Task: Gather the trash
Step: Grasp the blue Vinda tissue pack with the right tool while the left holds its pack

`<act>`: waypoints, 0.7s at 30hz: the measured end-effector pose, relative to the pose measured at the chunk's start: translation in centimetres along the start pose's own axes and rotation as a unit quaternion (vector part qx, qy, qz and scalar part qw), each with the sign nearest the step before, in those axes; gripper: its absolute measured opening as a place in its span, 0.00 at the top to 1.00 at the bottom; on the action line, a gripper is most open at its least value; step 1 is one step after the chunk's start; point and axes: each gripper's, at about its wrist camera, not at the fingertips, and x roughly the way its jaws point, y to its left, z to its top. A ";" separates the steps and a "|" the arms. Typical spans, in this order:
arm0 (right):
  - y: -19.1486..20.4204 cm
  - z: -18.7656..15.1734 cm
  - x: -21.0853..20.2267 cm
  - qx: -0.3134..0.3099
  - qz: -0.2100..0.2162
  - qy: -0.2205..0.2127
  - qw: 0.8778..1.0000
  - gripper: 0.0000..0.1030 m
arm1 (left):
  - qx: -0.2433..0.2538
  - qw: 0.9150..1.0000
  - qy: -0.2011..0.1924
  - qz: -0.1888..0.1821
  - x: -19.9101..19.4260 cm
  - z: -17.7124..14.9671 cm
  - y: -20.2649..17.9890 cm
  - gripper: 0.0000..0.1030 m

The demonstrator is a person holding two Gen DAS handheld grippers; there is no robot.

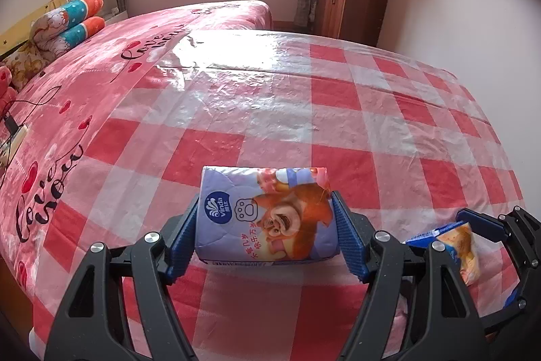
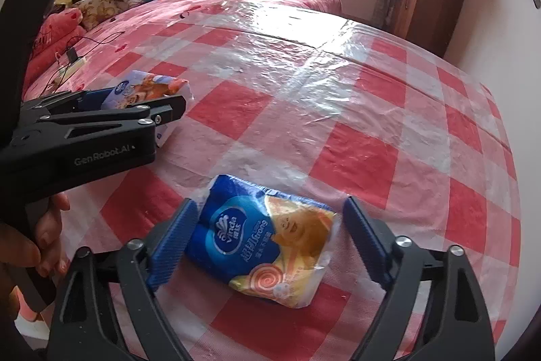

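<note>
Right wrist view: your right gripper (image 2: 267,239) straddles the blue tissue pack (image 2: 262,239) on the bed's checkered plastic sheet (image 2: 372,110), right pad not touching; it could twist free. Your left gripper (image 1: 265,222) clamps the purple tissue pack (image 1: 265,215).

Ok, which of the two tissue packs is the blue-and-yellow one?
The blue-and-yellow tissue pack lies between the right gripper's fingers; the other, the lilac pack, is in the left gripper.
</note>
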 end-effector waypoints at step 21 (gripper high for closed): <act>0.6 -0.8 -0.9 -0.015 0.021 -0.012 1.000 0.41 | -0.005 1.000 0.013 -0.008 -1.9 -2.2 0.2 0.30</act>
